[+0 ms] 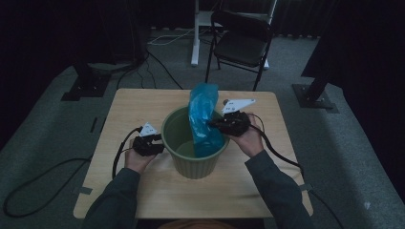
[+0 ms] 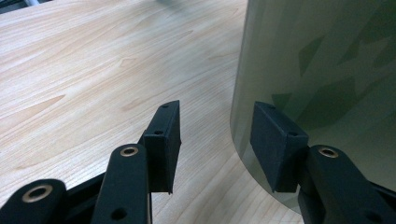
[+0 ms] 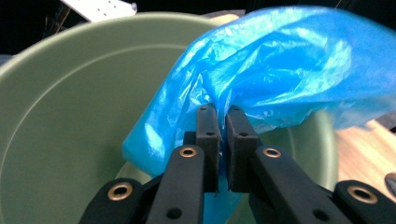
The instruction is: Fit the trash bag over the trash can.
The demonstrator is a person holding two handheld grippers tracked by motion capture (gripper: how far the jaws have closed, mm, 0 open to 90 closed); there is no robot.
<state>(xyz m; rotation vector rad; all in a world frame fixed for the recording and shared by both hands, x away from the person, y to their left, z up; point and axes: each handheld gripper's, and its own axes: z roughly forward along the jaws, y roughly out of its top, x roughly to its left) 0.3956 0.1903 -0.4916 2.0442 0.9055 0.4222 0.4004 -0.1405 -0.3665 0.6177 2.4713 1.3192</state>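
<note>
A round green bin [image 1: 167, 126] stands in the middle of the wooden table [image 1: 138, 105]. A blue plastic bag [image 1: 203, 109] rises above its far rim and hangs down inside it. My right gripper [image 1: 216, 125] is at the bin's right rim, shut on the bag. In the right gripper view the jaws [image 3: 222, 121] pinch a fold of the bag [image 3: 289, 70] over the bin's mouth [image 3: 70, 102]. My left gripper [image 1: 160, 143] sits low beside the bin's left wall. In the left gripper view it [image 2: 215, 140] is open, with one jaw close against the bin wall [image 2: 327, 70] and only table [image 2: 93, 70] between the jaws.
A black folding chair [image 1: 241, 40] stands behind the table, with a white stand leg [image 1: 195, 33] beside it. Cables run over the grey floor [image 1: 47, 171] on the left and right. Bare tabletop lies in front of and to the left of the bin.
</note>
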